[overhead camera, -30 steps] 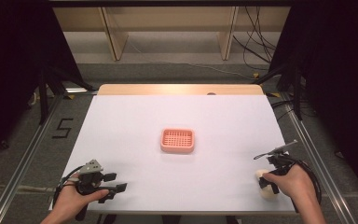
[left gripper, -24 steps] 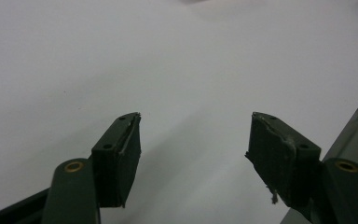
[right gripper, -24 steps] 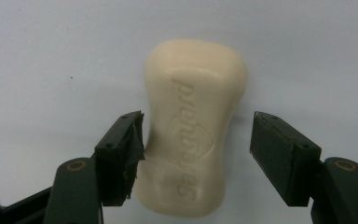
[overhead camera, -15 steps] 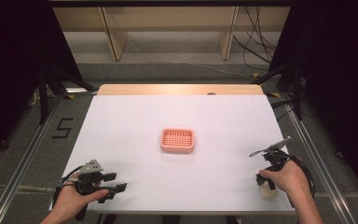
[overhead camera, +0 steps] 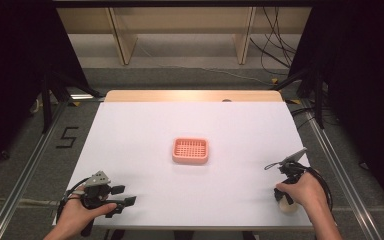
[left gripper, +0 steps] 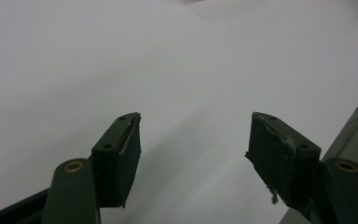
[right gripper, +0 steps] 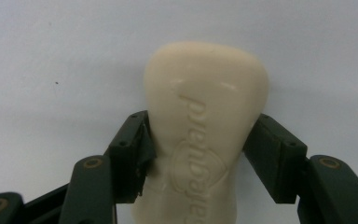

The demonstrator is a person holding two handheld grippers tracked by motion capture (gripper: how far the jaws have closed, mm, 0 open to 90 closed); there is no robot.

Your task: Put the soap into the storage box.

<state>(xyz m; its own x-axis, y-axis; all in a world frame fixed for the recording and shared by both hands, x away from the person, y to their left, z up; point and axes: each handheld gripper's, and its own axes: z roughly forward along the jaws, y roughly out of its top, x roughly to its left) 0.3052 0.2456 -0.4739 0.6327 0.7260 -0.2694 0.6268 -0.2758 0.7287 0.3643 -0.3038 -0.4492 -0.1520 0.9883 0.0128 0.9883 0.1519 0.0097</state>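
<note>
We are clamping the right gripper [right gripper: 198, 154] on a cream soap bar [right gripper: 205, 140] at the table's [overhead camera: 180, 130] near right; our left gripper [left gripper: 193, 154] is resting wide open, holding nothing.

Right tool [right gripper: 196, 158] now steeper over soap [right gripper: 205, 140].

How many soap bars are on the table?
1. The soap sits between the right gripper's jaws near the table's front right corner. None lies in the pink tray.
</note>
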